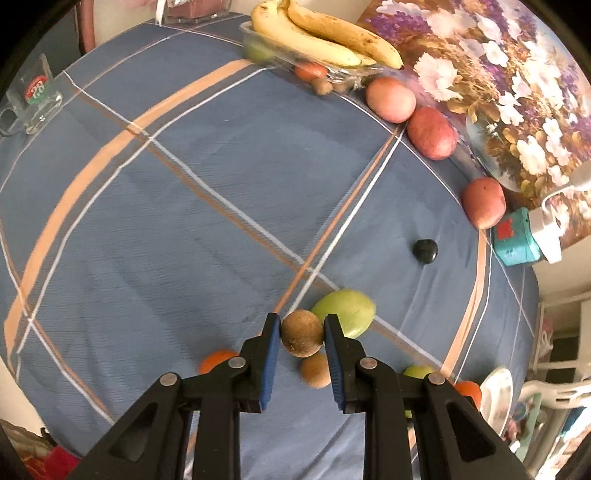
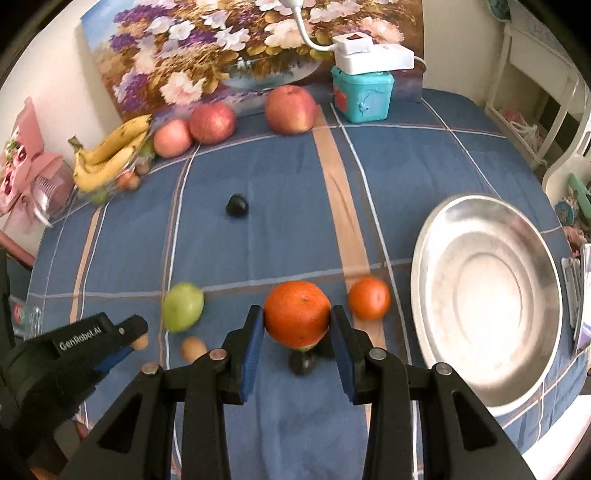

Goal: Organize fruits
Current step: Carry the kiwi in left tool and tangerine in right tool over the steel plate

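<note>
Left gripper (image 1: 302, 334): jaws clamped on a brown kiwi (image 1: 301, 333), above the blue checked tablecloth (image 1: 184, 206).
Right gripper (image 2: 297, 325): jaws clamped on an orange (image 2: 297, 313), left of the steel bowl (image 2: 484, 280).
Steel bowl: nothing inside.
Clear tray (image 1: 280, 61), far side: bananas (image 1: 325, 35) on top, small fruits underneath.

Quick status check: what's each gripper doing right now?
Left gripper: closed on a brown kiwi.
Right gripper: closed on an orange.
</note>
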`<state>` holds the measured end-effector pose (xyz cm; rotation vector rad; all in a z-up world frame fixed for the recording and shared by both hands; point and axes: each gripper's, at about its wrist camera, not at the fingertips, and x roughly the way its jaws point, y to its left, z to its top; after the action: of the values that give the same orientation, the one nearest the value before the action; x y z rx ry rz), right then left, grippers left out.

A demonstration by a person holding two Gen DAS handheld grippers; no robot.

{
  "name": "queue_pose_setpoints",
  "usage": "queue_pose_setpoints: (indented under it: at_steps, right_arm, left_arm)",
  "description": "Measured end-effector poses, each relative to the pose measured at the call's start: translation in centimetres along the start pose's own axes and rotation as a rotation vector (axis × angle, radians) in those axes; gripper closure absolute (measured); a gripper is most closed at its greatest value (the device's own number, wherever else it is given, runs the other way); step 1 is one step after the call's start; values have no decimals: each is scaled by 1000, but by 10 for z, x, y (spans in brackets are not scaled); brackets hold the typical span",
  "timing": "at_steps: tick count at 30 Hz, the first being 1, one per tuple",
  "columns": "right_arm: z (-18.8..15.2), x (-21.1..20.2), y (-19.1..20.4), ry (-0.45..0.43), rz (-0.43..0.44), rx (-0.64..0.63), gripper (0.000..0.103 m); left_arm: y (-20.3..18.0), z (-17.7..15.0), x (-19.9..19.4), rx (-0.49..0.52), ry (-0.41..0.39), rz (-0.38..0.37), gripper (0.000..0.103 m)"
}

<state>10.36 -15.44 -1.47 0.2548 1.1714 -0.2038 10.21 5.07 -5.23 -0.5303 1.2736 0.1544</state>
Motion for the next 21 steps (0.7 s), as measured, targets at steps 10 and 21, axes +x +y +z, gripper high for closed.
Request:
queue_pose_setpoints:
  at_steps: [10,21]
  right_arm:
    - [38,2,-41,-43,-57,56,65]
    - [47,-3,-115,-60,-124,169,65]
  left_arm:
    - [-62,15,21,43,-45,-40,77]
    - [-129,-18,4,282,-67,-114,77]
